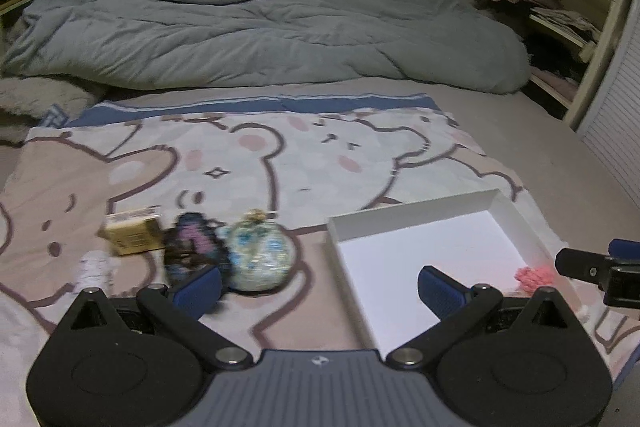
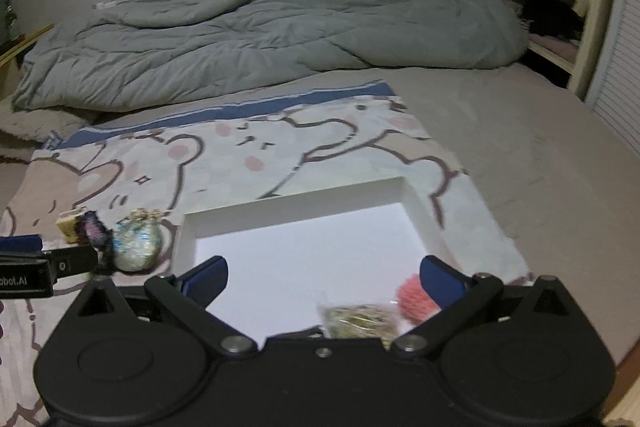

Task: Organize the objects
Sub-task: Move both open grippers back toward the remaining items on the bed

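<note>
Left gripper (image 1: pixel 320 293) hangs with jaws wide and empty over the bear blanket (image 1: pixel 256 163); right gripper (image 2: pixel 324 283) likewise gapes — nothing held — above the white tray (image 2: pixel 296 203). Inside the tray lie a pink knitted ball (image 2: pixel 414 301) and a blurred greenish packet (image 2: pixel 360 321); left of it — a patterned round pouch (image 1: pixel 260 255), dark pouch (image 1: pixel 194 247), yellow box (image 1: pixel 134 235).

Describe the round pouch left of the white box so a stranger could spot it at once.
Start at the cartoon-bear blanket on the bed, then find the shallow white box lying on it. Just left of the box sits a row of small items; the round pouch is the nearest to the box, a pale blue-speckled ball gathered at the top, unlike the dark knitted piece and tan carton beside it.
</note>
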